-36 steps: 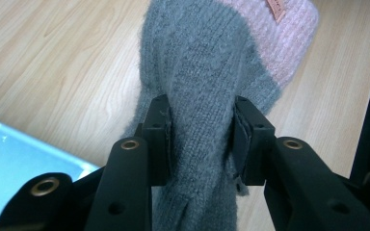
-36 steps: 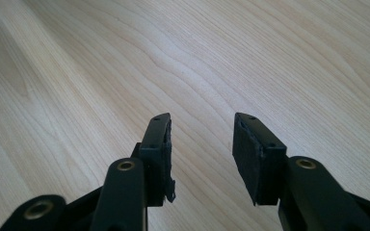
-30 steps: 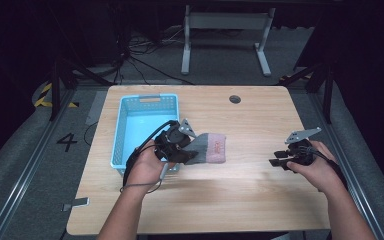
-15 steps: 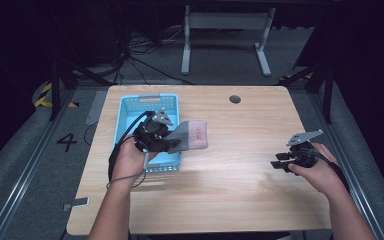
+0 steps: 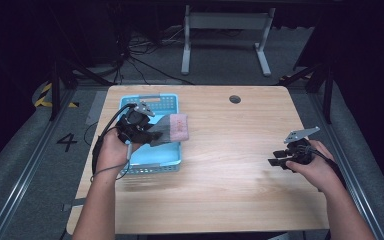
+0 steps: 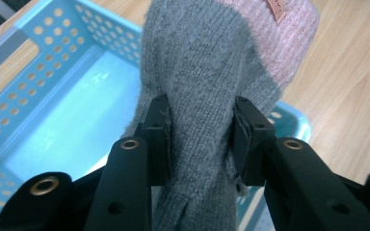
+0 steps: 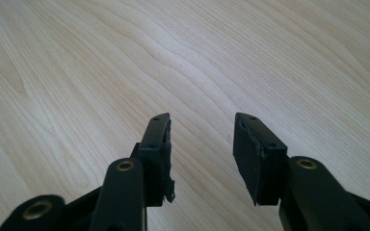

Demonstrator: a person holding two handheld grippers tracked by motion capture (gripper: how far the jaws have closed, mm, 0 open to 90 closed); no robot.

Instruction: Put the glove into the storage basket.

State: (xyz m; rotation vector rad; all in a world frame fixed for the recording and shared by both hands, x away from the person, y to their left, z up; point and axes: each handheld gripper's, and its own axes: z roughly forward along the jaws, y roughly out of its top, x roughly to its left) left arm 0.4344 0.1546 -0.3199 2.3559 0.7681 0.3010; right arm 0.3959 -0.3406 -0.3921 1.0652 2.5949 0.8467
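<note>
One wooden counter carries a blue perforated basket; over its right rim the left hand-held gripper pinches a grey-and-pink knitted sock, likely to drop it inside, while the right hand-held gripper waits spread apart, empty.

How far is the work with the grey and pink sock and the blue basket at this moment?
Done: the sock is picked up, clamped in the left gripper by its grey part. In hand: it hangs over the right side of the blue basket, its pink end past the rim, above the table. Left, probably: lowering and releasing it into the basket. The right gripper is open and holds nothing.
</note>
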